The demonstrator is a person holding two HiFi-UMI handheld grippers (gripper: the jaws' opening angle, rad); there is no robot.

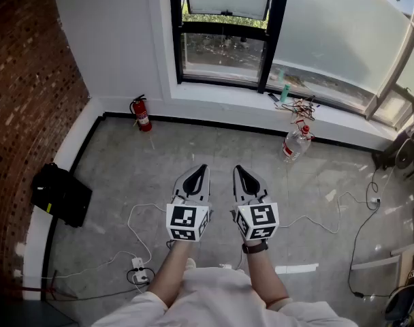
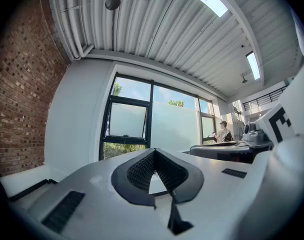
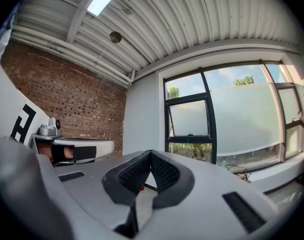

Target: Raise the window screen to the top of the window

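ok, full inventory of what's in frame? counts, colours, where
window: one, black frame, far wall
fire extinguisher: one, red, floor below the window, left
water bottle: one, clear, floor right of centre
bag: one, black, floor beside the brick wall
power strip: one, white, near floor at left, cables attached
wire tangle: one, mixed colours, on the sill
left gripper: one, grey, shut, empty
right gripper: one, grey, shut, empty
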